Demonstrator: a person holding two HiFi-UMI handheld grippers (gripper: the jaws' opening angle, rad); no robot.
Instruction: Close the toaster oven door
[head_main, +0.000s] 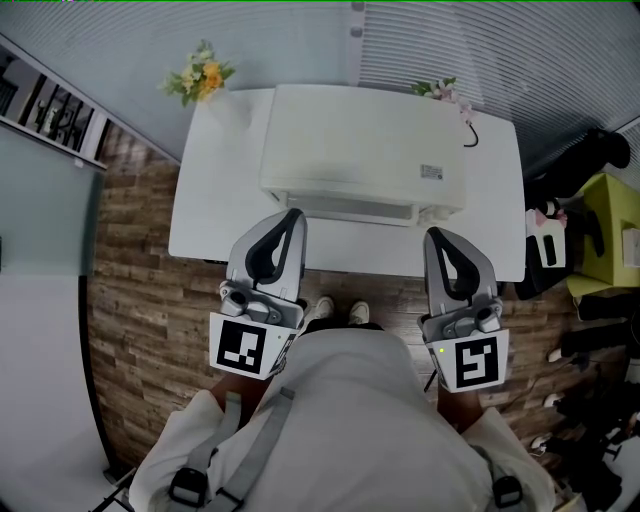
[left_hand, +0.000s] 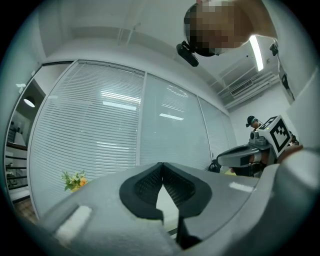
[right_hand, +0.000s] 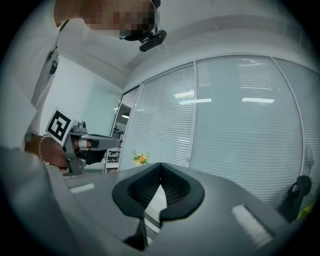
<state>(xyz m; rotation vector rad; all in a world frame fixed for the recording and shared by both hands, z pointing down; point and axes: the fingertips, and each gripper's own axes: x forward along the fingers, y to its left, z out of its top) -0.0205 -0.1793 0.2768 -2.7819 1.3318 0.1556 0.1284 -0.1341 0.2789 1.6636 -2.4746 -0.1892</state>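
Note:
A white toaster oven stands on the white table, its front toward me, with a white strip running along the front edge. From above I cannot tell how the door stands. My left gripper is held level over the table's near edge, just in front of the oven's left corner, jaws shut and empty. My right gripper hangs beside the oven's right front corner, also shut with nothing in it. Both gripper views look over the oven at window blinds.
Yellow flowers stand at the table's back left, pink ones at the back right. Bags and clutter fill the floor to the right. A shelf unit is at the far left. Wood floor surrounds the table.

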